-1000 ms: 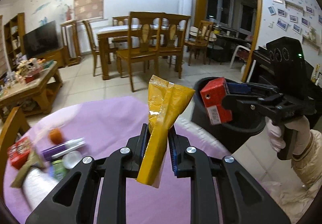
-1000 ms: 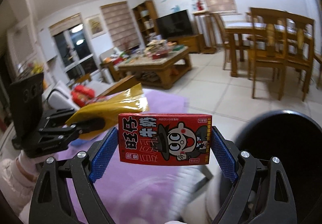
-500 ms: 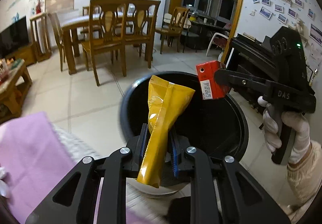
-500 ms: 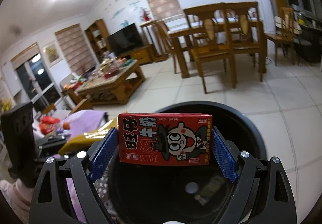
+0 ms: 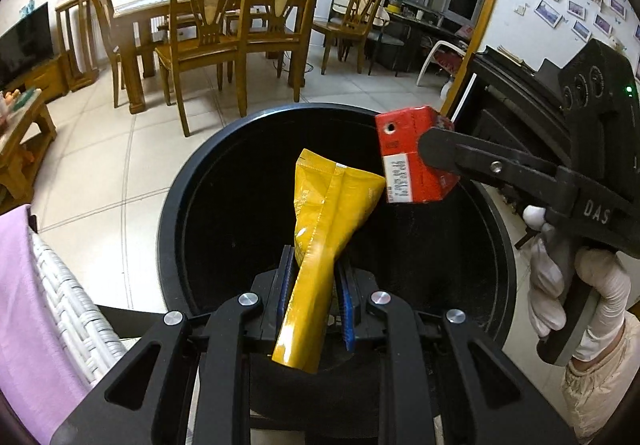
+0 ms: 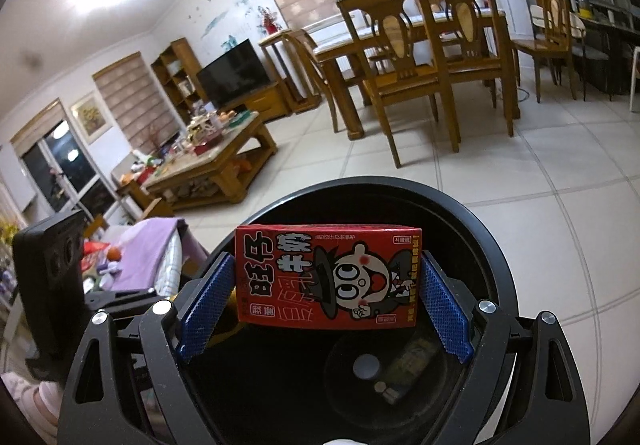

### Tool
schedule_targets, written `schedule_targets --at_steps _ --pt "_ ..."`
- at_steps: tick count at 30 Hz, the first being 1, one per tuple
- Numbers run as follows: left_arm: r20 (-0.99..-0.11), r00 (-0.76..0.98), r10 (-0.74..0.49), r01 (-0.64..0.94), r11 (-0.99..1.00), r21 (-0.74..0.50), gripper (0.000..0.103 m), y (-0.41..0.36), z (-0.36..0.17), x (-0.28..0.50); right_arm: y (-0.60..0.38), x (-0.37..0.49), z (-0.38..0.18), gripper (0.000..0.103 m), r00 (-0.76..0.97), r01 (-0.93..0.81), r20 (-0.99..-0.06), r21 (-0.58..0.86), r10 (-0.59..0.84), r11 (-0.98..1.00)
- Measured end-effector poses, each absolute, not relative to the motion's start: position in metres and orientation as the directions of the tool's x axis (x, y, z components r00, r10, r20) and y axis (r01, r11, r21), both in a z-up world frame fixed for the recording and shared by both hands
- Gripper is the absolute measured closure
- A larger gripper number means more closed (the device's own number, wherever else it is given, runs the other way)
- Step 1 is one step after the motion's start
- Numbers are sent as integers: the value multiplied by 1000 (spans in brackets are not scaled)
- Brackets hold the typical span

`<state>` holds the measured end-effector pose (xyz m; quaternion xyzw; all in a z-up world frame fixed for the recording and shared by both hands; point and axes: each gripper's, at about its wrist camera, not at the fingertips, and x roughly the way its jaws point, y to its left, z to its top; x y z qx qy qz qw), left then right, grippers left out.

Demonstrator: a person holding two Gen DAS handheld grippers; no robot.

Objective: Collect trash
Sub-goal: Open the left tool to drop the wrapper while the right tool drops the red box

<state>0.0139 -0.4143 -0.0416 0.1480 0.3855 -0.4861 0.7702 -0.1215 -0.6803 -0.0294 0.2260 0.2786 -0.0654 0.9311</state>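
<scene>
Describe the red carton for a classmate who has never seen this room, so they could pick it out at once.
Find the big round black bin on the tiled floor. Two grippers hang over its mouth; the right gripper is shut on the red carton. A cartoon face with big round eyes marks it out from the plain yellow packet pinched in the left gripper.

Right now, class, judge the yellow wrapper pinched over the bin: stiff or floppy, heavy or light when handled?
The yellow wrapper probably flexes easily: it is creased and squeezed narrow where the left gripper pinches it. It looks flat and empty, so likely light. Its glossy film may be slippery, though it stands upright above the black bin.
</scene>
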Motion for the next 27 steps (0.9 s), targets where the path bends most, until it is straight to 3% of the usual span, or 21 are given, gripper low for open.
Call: schedule_targets --at_steps 27 --pt "-757 208 -619 862 482 -157 81 -421 -40 9 -668 -97 -37 15 808 257 -588 397 29 881"
